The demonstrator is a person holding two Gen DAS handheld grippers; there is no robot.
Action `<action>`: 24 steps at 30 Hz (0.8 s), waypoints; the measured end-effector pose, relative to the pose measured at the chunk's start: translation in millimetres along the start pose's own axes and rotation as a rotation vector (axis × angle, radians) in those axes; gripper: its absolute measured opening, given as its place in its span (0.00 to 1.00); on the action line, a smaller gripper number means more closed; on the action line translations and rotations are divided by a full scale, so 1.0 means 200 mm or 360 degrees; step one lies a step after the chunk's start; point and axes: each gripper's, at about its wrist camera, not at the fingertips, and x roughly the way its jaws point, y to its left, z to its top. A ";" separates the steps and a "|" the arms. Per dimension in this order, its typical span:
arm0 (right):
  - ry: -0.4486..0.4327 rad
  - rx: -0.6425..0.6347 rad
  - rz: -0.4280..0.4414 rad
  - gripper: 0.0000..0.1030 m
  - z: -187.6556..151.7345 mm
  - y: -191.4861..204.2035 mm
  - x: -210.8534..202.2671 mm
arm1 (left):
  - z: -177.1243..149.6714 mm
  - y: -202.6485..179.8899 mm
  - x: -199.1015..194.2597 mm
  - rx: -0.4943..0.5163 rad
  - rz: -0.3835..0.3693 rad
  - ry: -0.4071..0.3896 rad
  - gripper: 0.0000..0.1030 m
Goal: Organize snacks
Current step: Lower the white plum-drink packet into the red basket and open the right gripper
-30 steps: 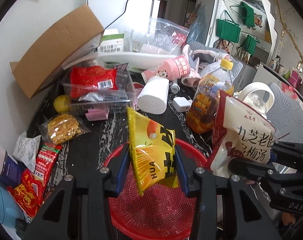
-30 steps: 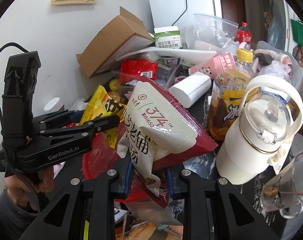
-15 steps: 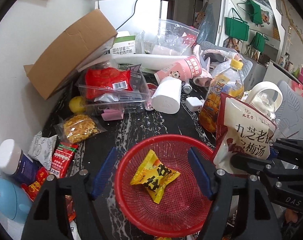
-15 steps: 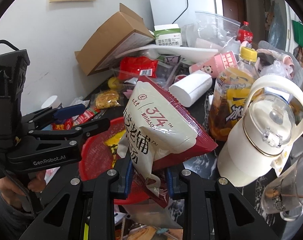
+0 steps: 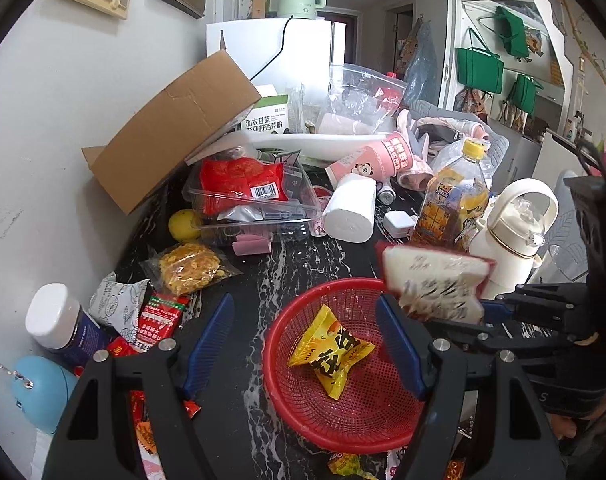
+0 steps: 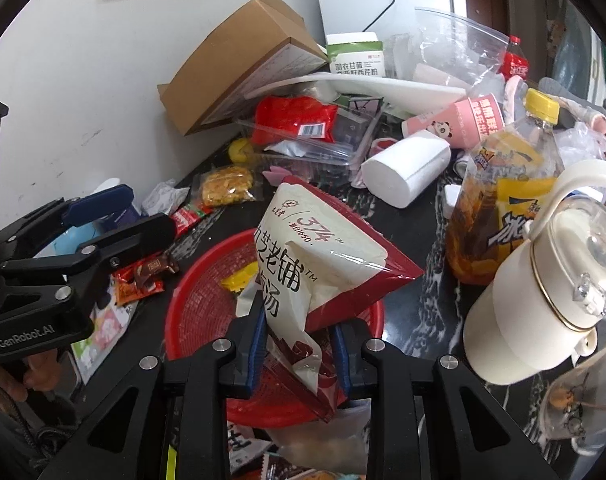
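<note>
Cluttered counter (image 5: 295,256): right gripper (image 6: 299,344) loosening on white pouch (image 6: 319,256) over red basket (image 6: 199,304); left gripper (image 5: 303,344) open, empty; pouch risks tipping out.

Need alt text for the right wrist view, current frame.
The right gripper, jaws just starting to open, holds a white-and-red snack pouch over a red mesh basket on a cluttered black marble table. The open left gripper is at left.
</note>
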 end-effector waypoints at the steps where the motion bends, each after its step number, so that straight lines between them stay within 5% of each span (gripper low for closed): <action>1: 0.0005 0.0003 -0.0002 0.34 0.00 0.00 0.00 | 0.00 0.00 -0.01 0.0001 0.0003 -0.0002 0.71; 5: -0.0013 0.0000 -0.0040 0.52 -0.01 0.00 -0.02 | 0.00 -0.01 -0.04 0.0008 0.0014 -0.0015 0.71; 21: -0.0194 -0.0014 -0.0127 0.53 0.01 0.04 -0.34 | 0.05 -0.10 -0.26 0.0049 -0.0034 -0.0137 0.71; 24: -0.0223 -0.0013 -0.0148 0.61 0.00 0.06 -0.41 | 0.04 -0.13 -0.32 0.0077 -0.0063 -0.0158 0.71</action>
